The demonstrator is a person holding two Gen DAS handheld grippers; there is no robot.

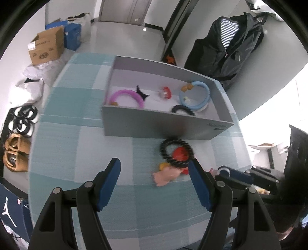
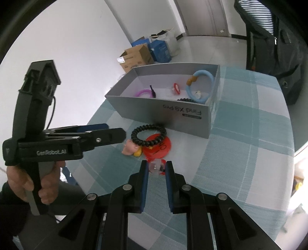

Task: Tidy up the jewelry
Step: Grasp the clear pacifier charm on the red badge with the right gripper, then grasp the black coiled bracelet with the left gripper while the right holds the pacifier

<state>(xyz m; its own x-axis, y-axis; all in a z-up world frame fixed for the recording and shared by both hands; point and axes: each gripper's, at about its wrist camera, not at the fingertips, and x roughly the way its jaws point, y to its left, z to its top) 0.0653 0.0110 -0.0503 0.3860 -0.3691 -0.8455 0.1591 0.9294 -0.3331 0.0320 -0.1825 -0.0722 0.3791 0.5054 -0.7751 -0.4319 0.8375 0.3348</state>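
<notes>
The right gripper is low over the table, and its fingers sit close on both sides of a small clear charm with a red part. They look closed on it, likely so it can be lifted and carried to the box. The left gripper hangs above the table with its fingers wide apart and nothing between them. It seems ready for the next piece.

Just past the grippers, a little pile waits near the middle of the table: a black coil hair tie lies on top of a red round disc, and a pink and yellow charm touches its side.

Behind the pile stands a grey phone box, open at the top. Inside it are a purple ring, a blue ring, a small red piece, a black bow and another black hair tie. These look sorted already.

The table has a blue and white check cloth. Farther off are a pale floor, cardboard boxes, shoes, a black jacket and a door.
</notes>
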